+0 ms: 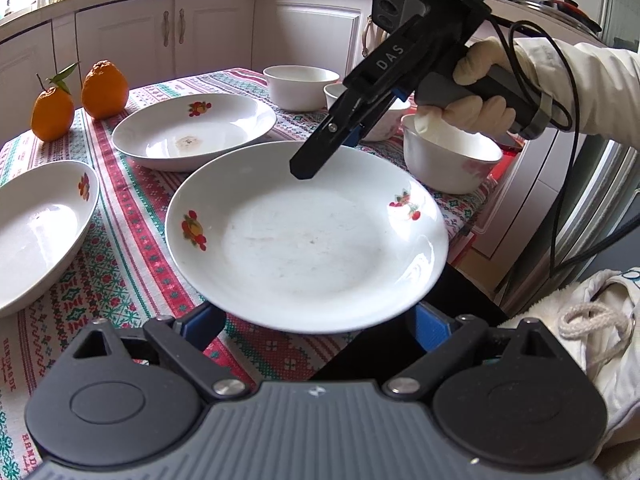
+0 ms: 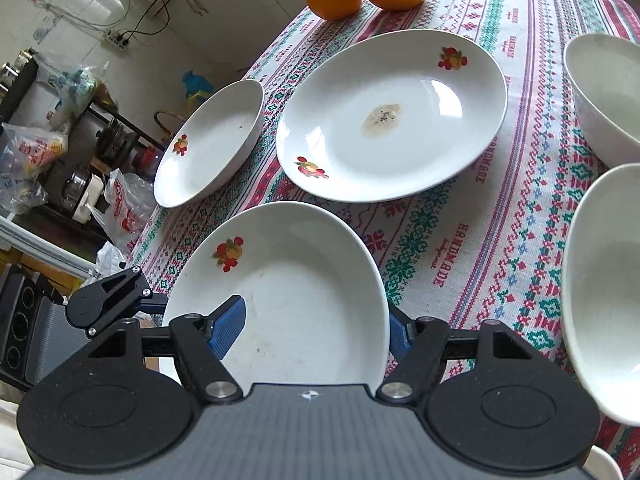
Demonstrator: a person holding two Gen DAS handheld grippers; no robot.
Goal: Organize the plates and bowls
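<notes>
A white plate with fruit prints [image 1: 308, 240] hangs over the table's near edge. My right gripper [image 1: 316, 160] pinches its far rim, one blue pad [image 2: 228, 328] on the plate's inside [image 2: 288, 292]. My left gripper [image 1: 320, 324] is open below the plate's near rim, its blue pads apart on either side. A second plate with a brown stain [image 1: 192, 132] [image 2: 392, 116] lies behind it. A third plate [image 1: 36, 232] [image 2: 212, 144] lies at the table's left edge. White bowls [image 1: 300, 86] [image 1: 448, 160] stand at the back right.
Two oranges [image 1: 104, 90] [image 1: 52, 110] sit at the table's far left corner. The patterned tablecloth [image 2: 460, 248] covers the table. White kitchen cabinets [image 1: 168, 36] stand behind. Shelves with bags and pots [image 2: 60, 152] stand beside the table.
</notes>
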